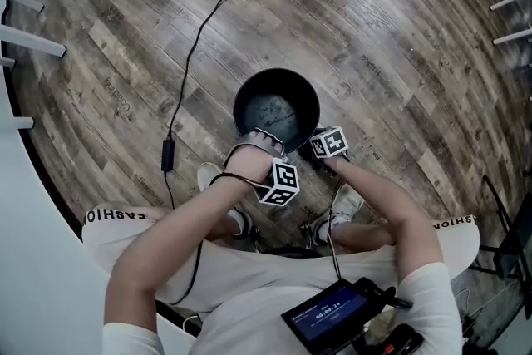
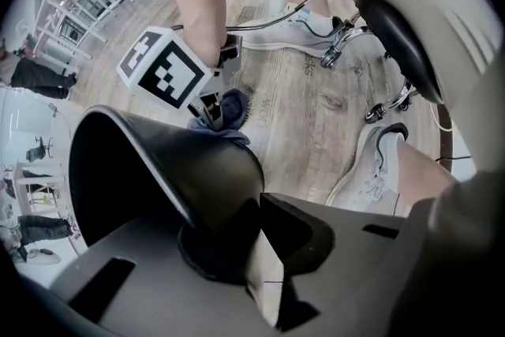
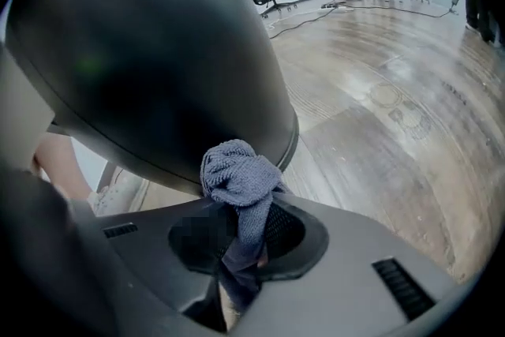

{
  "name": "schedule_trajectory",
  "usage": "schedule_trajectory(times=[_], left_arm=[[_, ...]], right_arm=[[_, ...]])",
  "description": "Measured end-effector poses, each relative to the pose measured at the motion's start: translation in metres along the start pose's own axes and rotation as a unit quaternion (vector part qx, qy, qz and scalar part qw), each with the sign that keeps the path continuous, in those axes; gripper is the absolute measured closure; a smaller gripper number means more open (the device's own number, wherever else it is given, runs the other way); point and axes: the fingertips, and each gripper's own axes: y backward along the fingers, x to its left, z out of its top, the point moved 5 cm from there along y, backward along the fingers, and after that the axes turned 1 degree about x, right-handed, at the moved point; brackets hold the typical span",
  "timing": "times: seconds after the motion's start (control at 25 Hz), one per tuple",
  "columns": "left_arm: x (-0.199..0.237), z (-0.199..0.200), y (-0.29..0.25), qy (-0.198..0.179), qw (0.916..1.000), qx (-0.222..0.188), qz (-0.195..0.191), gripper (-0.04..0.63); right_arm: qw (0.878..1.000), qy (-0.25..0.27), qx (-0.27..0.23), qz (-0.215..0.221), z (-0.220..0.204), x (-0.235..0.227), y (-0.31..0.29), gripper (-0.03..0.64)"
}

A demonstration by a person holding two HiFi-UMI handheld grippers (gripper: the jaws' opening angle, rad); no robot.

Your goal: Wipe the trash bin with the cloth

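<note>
Currently the wipe is under way, by my reading. The trash bin [image 1: 249,100] stands upright on the wood floor [image 1: 374,37] just ahead of your feet, mouth up, nothing visible inside.

- Left tool [image 2: 256,249]: jaws closed on the bin's wall at the rim, one inside and one outside. In the head view it sits at the bin's 7 o'clock. It looks like the steadying hand.
- Right tool [image 3: 245,249]: jaws clamped on the blue-grey cloth [image 3: 237,177], which bunches out past the tips. The wad lies against the bin's outer wall just under the rim, at about 4 o'clock in the head view.
- Whether the cloth presses firmly or only brushes the wall, I cannot tell.

Next move, as I judge it: keep the left clamp firm so the bin neither tips nor spins, then drag the cloth along the outer wall. Only a small wad is in contact, so you will need several overlapping passes. The far side, around 12 o'clock, probably calls for turning the bin.
</note>
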Motion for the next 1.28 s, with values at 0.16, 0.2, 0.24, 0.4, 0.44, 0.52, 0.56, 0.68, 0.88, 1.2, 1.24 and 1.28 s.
schedule_trajectory(times=[0.16, 0.2, 0.24, 0.4, 0.44, 0.52, 0.56, 0.68, 0.88, 1.2, 1.24, 1.28], left_arm=[[0.002, 0.001, -0.001, 0.005, 1.0000, -0.002, 0.003, 0.535], [0.002, 0.001, -0.001, 0.008, 1.0000, -0.002, 0.005, 0.532], [0.003, 0.001, -0.001, 0.010, 0.9999, -0.001, 0.007, 0.527], [0.002, 0.004, -0.002, 0.013, 0.9999, -0.005, 0.002, 0.513], [0.002, 0.004, -0.001, 0.012, 0.9999, -0.005, 0.000, 0.490], [0.001, 0.001, 0.000, 0.011, 0.9999, -0.004, -0.004, 0.454], [0.001, -0.002, 0.001, 0.013, 0.9999, -0.004, -0.009, 0.438], [0.001, -0.015, 0.004, 0.025, 0.9995, 0.002, -0.021, 0.406], [0.001, -0.031, 0.000, 0.022, 0.9995, 0.019, -0.010, 0.402], [-0.011, -0.029, -0.012, -0.027, 0.9987, 0.040, 0.015, 0.534], [-0.011, -0.029, -0.012, -0.028, 0.9987, 0.040, 0.014, 0.537], [-0.011, -0.028, -0.011, -0.028, 0.9987, 0.040, 0.012, 0.538]], right_arm=[[1.000, 0.003, 0.028, -0.007, 0.000, -0.014, -0.016, 0.541], [1.000, -0.001, 0.030, -0.003, 0.001, -0.013, -0.015, 0.541], [1.000, -0.008, 0.029, -0.001, 0.002, -0.013, -0.013, 0.541], [0.999, -0.022, 0.032, -0.005, -0.001, -0.004, 0.010, 0.541], [0.999, -0.015, 0.036, 0.000, -0.003, 0.001, 0.017, 0.540], [0.999, 0.008, 0.050, 0.012, -0.006, 0.014, 0.038, 0.541], [0.998, 0.021, 0.054, 0.018, -0.006, 0.021, 0.050, 0.541], [0.997, 0.043, 0.046, 0.040, -0.001, 0.044, 0.091, 0.541], [0.997, 0.033, -0.002, 0.064, 0.012, 0.078, 0.147, 0.540], [0.994, 0.031, -0.060, 0.082, 0.044, 0.120, 0.177, 0.540], [0.994, 0.030, -0.059, 0.081, 0.045, 0.119, 0.174, 0.540], [0.995, 0.029, -0.057, 0.079, 0.046, 0.117, 0.170, 0.541]])
